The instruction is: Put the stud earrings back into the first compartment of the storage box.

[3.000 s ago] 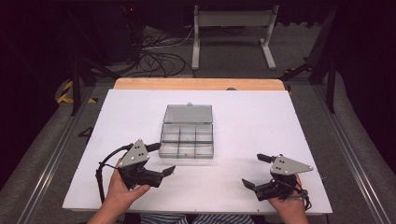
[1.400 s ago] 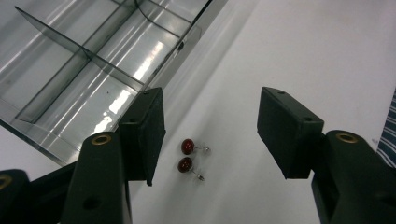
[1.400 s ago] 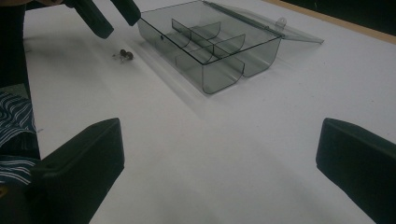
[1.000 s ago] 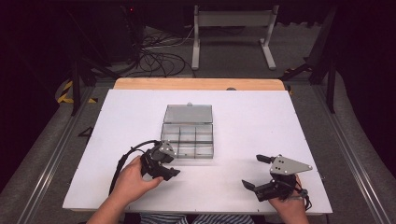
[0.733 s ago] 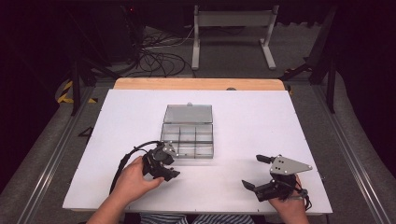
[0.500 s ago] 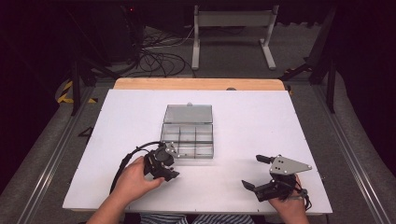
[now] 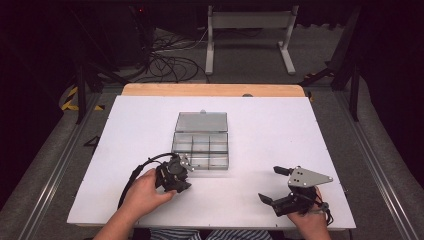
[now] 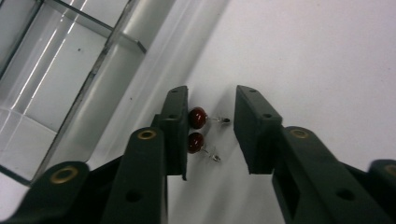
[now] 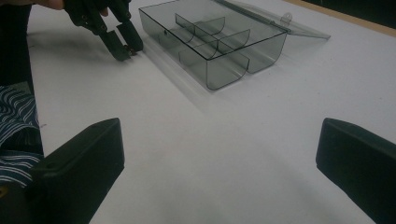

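White table (image 7: 300, 130), dark floor beyond with tangled cables behind. Centre stage sits the clear compartment box (image 7: 201, 146), lid folded back flat. Left hand-held gripper (image 8: 210, 126) is tipped down at the box's near-left corner, jaws spread around two small red beads on pins (image 8: 196, 129), which lie on the table touching the left-side jaw. Right hand-held gripper (image 7: 275, 185) rests near the front edge, jaws wide apart, holding nothing.

The table (image 7: 300, 130) is white and the box (image 7: 201, 142) is clear grey. The two beads (image 8: 196, 129) are dark red, between black jaws.
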`<state>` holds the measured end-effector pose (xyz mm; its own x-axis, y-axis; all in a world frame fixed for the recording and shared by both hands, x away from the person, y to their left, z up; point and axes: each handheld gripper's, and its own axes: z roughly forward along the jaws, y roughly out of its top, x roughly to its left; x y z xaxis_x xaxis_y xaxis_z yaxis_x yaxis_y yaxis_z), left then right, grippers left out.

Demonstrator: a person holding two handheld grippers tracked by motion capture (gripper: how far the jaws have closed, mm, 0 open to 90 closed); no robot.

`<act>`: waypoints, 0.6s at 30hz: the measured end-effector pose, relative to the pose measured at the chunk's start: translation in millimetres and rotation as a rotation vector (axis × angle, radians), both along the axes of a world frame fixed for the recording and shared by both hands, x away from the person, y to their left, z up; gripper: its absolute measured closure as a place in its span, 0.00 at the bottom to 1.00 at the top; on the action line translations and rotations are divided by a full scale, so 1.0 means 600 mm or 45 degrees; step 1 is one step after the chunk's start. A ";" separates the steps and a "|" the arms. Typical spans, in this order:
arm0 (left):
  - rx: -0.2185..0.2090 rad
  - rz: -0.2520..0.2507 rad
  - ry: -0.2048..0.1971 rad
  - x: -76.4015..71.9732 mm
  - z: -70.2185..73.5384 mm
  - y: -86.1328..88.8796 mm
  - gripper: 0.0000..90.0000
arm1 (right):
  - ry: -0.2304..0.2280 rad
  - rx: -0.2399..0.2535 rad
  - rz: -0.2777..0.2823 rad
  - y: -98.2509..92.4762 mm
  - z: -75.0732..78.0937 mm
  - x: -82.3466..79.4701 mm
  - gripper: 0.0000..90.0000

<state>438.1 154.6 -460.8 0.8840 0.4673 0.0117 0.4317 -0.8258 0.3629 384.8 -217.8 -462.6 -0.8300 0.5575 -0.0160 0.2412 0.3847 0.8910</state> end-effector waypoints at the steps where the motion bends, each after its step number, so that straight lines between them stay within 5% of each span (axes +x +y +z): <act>1: -0.003 0.005 0.005 0.001 0.000 0.001 0.77 | 0.000 0.004 0.000 0.000 0.000 0.000 0.02; 11: -0.002 0.015 -0.019 0.000 0.003 0.001 0.78 | 0.001 0.006 -0.001 0.000 0.000 0.001 0.02; 15: -0.043 0.019 -0.037 0.000 0.012 0.006 0.78 | 0.001 0.009 -0.003 0.000 0.000 0.001 0.02; 18: -0.127 0.026 -0.069 -0.002 0.027 0.016 0.78 | 0.002 0.009 -0.007 0.000 0.000 0.000 0.02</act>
<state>437.0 164.3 -444.3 0.8736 0.4866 0.0117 0.4257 -0.7755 0.4662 385.1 -217.9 -462.3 -0.8269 0.5623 -0.0110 0.2445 0.3769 0.8934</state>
